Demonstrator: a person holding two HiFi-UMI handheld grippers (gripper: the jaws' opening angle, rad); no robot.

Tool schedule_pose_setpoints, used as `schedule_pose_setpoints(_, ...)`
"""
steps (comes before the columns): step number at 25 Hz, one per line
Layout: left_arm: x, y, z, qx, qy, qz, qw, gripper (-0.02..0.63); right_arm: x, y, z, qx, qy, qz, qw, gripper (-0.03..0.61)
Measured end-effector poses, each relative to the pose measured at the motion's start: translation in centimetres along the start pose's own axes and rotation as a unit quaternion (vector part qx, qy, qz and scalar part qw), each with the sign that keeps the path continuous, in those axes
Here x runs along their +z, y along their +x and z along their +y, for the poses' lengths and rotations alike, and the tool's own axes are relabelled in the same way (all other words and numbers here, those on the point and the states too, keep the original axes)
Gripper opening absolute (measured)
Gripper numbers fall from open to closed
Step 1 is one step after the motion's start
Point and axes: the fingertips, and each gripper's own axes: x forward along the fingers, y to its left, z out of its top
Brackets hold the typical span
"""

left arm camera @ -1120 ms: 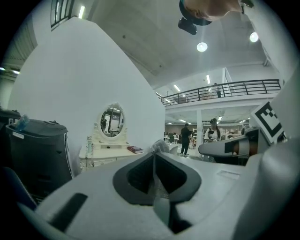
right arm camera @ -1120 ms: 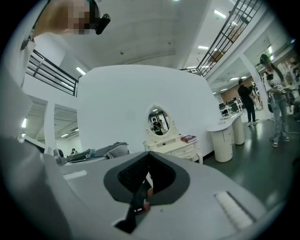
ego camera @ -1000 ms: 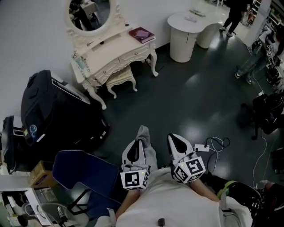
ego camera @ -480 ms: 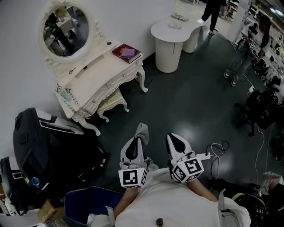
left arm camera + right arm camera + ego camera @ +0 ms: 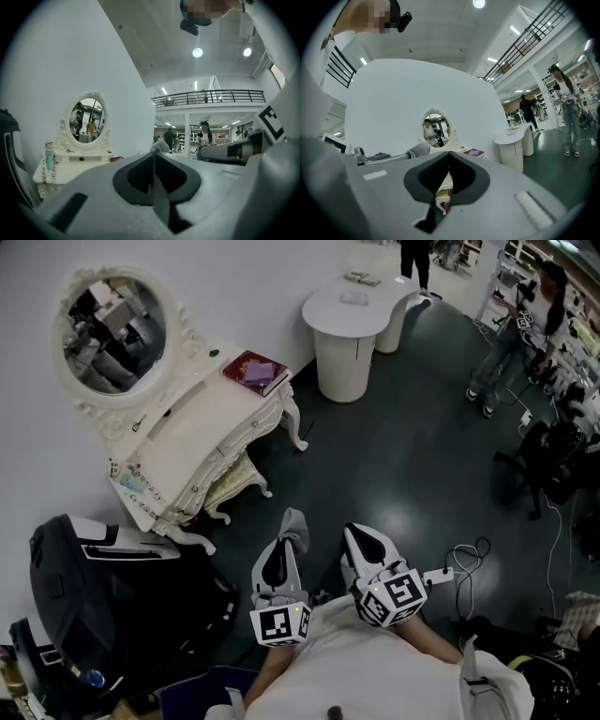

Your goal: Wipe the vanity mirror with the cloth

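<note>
Head view: mirror (image 5: 112, 334) sits top left, well apart from both grippers. Left gripper (image 5: 288, 540) is clamped on the cloth (image 5: 294, 522); right gripper (image 5: 352, 534) is closed on nothing. Left gripper view: only a cloth tuft shows (rest hidden). Right gripper view: mirror far ahead.

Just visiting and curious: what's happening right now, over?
Left hand-held gripper shut on cloth; right hand-held gripper shut, empty. Mirror far ahead, not yet reached. Stool under table before it.

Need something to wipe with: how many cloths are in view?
1: a grey cloth pinched in the left gripper's jaws, low in the head view. Others may be hidden.
</note>
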Motion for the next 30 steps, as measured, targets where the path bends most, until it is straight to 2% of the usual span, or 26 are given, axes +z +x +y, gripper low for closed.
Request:
schedule_pose_setpoints(7, -0.2, 7.7, 3.2, 0.027, 0.004, 0.005, 0.9996, 0.018, 0.9, 8.0, -3.6, 0.027, 0.007, 0.005, 1.000, 0.008)
schedule_pose_setpoints(13, 0.8, 18.3, 4.6, 0.050, 0.008, 0.001, 0.9987, 0.018, 4.7, 17.2, -10.1, 0.056, 0.009, -0.003, 0.998, 0.008)
schedule_pose_setpoints(19, 2.3, 27.6, 4.1, 0.073, 0.009, -0.011, 0.9972, 0.018, 7.9, 22.7, -17.5, 0.068, 0.003, 0.001, 0.998, 0.008)
schedule_pose_setpoints(22, 2.0, 30.3, 4.6, 0.083, 0.009, -0.001, 0.9965, 0.018, 8.6, 25.4, -20.0, 0.068, 0.004, 0.005, 0.998, 0.008)
schedule_pose_setpoints(27, 2.3, 33.6, 7.2, 0.108, 0.002, 0.000, 0.9942, 0.018, 9.0, 29.0, -21.4, 0.079, 0.006, 0.014, 0.997, 0.008)
schedule_pose_setpoints(30, 2.1, 35.8, 8.7, 0.107, -0.002, -0.001, 0.9942, 0.018, 8.9, 30.9, -22.0, 0.073, 0.003, 0.016, 0.997, 0.008)
